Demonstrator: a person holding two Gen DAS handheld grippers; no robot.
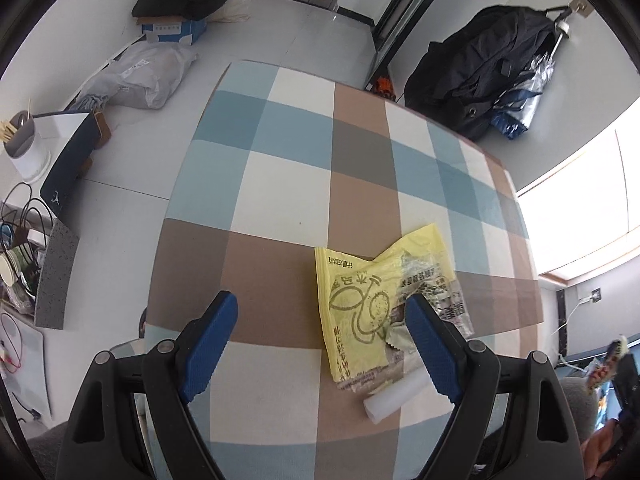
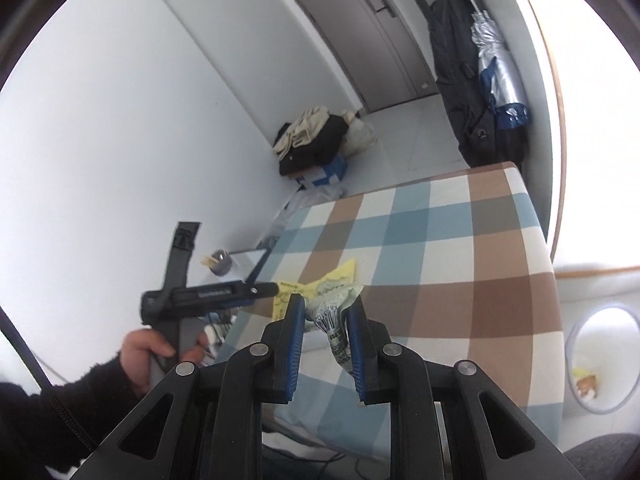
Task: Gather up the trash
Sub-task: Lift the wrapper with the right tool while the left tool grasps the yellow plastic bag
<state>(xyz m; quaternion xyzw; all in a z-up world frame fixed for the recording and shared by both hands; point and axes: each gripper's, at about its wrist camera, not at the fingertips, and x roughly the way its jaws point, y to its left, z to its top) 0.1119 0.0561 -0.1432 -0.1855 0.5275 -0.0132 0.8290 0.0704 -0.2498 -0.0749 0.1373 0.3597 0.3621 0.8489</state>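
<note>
A yellow snack wrapper (image 1: 360,300) lies flat on the checked tablecloth (image 1: 280,184), with a crumpled clear printed wrapper (image 1: 432,284) and a small white paper roll (image 1: 394,396) beside it. My left gripper (image 1: 320,312) is open just above the cloth; its right finger (image 1: 430,344) overlaps the wrappers. In the right wrist view my right gripper (image 2: 326,312) hangs partly open above the near table edge, with a crumpled silver printed wrapper (image 2: 334,320) between its blue pads. The yellow wrapper (image 2: 316,284) shows just beyond, and the left gripper's body (image 2: 208,294) is at left in a hand.
A white bin (image 2: 604,360) with scraps inside stands on the floor at the right. A dark jacket and umbrella (image 1: 488,68) hang by the wall. Bags, a box and folded clothes (image 1: 180,4) lie on the floor. A side shelf with a cup (image 1: 24,148) is left.
</note>
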